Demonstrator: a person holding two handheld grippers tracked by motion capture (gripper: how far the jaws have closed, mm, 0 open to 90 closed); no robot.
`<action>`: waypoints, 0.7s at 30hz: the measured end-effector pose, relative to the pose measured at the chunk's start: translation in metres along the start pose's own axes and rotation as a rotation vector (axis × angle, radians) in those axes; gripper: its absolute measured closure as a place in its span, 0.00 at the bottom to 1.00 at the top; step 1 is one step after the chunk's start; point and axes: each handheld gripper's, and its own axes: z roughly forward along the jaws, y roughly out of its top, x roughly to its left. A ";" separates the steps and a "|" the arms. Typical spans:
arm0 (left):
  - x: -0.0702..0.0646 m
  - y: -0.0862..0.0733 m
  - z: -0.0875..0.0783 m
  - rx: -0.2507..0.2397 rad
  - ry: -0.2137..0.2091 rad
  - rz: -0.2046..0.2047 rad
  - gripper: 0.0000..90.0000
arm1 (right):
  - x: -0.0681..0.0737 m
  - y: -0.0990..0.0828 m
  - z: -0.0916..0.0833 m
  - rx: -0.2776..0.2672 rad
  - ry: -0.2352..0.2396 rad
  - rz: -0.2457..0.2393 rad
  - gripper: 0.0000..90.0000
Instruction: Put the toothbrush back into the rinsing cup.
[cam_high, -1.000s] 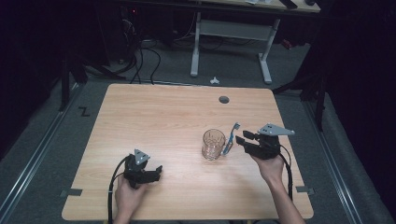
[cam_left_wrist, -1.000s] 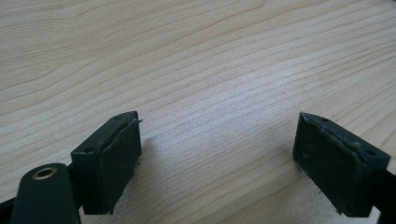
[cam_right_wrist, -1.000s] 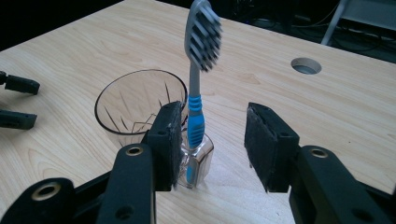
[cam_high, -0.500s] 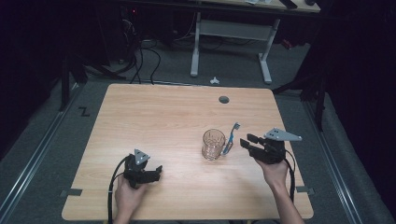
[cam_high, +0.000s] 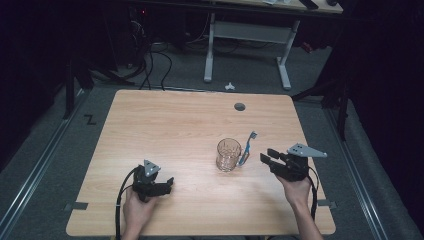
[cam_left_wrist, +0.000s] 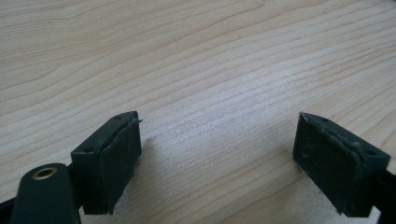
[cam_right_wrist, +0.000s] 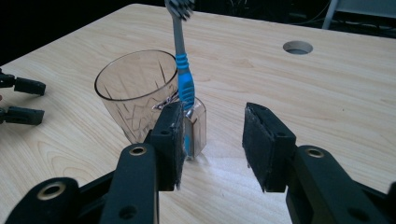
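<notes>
A clear cut-pattern glass (cam_high: 228, 154) (cam_right_wrist: 133, 91) stands upright right of the table's middle. Against its right side a blue and grey toothbrush (cam_high: 247, 148) (cam_right_wrist: 183, 79) stands tilted, head up, its lower end in a small clear holder (cam_right_wrist: 198, 126). My right gripper (cam_high: 265, 159) (cam_right_wrist: 212, 126) hovers just to the right of the toothbrush, pointing at it, jaws open with nothing between them. My left gripper (cam_high: 168, 184) (cam_left_wrist: 217, 140) rests low on the wooden table (cam_high: 165, 130) near the front left, jaws open over bare wood; its jaw tips also appear (cam_right_wrist: 21, 100).
A round cable hole (cam_high: 239, 106) (cam_right_wrist: 297, 47) sits near the table's far edge. Beyond the table, a white desk frame (cam_high: 282, 55) and cables lie on the dark floor. The table's right edge is close behind my right hand.
My right gripper has drawn back a little from the toothbrush, toward the right and the person's side, and sunk slightly. The left gripper, glass and toothbrush have stayed put.
</notes>
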 end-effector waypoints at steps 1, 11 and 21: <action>0.000 0.000 0.000 0.000 0.000 0.000 0.18 | 0.000 0.000 0.000 0.000 0.000 0.000 0.65; 0.000 0.000 0.000 0.000 0.000 0.000 0.18 | -0.001 -0.011 -0.001 0.013 0.003 0.014 0.66; 0.000 0.000 0.000 0.000 0.000 0.000 0.17 | 0.000 -0.019 0.000 0.019 0.003 0.025 0.66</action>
